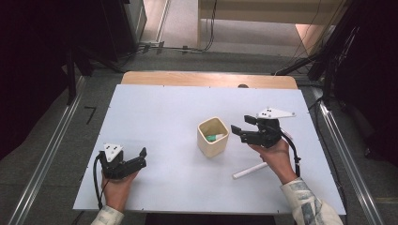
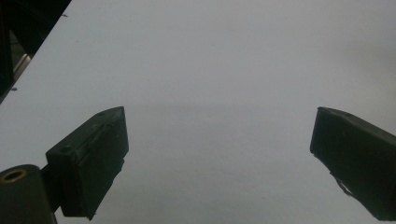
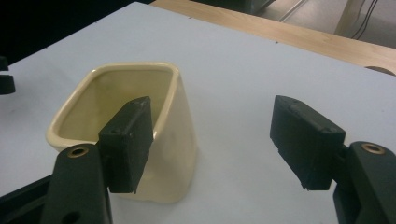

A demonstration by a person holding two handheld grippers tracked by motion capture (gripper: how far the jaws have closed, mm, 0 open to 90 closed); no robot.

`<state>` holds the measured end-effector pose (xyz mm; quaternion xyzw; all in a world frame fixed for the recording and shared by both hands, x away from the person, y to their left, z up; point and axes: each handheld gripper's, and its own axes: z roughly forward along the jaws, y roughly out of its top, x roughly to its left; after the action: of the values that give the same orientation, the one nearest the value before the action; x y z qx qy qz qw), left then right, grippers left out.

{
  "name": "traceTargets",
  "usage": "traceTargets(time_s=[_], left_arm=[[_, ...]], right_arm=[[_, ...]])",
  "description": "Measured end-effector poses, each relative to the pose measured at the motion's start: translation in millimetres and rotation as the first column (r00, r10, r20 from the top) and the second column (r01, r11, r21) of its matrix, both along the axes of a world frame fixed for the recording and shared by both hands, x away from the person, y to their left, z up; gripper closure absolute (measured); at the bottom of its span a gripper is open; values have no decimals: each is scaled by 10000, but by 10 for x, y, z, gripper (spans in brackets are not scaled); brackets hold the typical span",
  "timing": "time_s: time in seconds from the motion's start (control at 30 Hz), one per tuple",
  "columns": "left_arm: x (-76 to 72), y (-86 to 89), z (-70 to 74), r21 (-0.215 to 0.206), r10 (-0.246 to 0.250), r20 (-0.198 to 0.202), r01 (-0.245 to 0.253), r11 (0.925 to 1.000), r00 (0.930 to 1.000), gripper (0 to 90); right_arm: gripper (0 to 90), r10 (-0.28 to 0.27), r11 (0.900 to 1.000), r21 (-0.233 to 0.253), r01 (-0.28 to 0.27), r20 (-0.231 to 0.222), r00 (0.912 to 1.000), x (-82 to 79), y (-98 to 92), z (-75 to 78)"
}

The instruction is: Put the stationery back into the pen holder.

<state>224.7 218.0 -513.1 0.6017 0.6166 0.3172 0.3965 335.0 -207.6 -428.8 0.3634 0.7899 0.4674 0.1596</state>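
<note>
Cream cup (image 1: 212,137); white table (image 1: 159,117); white stick (image 1: 249,170).

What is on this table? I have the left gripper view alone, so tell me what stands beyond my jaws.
Observer: A cream cup stands mid-table, off to the right of your left gripper and well apart from it.
Operator: Report the other gripper.
Observer: The right gripper hangs open, close beside the cup's right side.
</note>
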Motion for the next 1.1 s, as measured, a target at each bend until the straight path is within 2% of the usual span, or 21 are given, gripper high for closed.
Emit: traceTargets(time_s=[0.77,1.1], left_arm=[[0,-2,-1,20,-19,-27,19,10000,10000,53],[-1,-3,0,23,-23,-34,23,10000,10000,52]], right_arm=[[288,-1086,9937,-313,1080,-187,9939,165,-269,-157],[292,-1709,9841,-541,1693,-271,9849,261,-432,-236]])
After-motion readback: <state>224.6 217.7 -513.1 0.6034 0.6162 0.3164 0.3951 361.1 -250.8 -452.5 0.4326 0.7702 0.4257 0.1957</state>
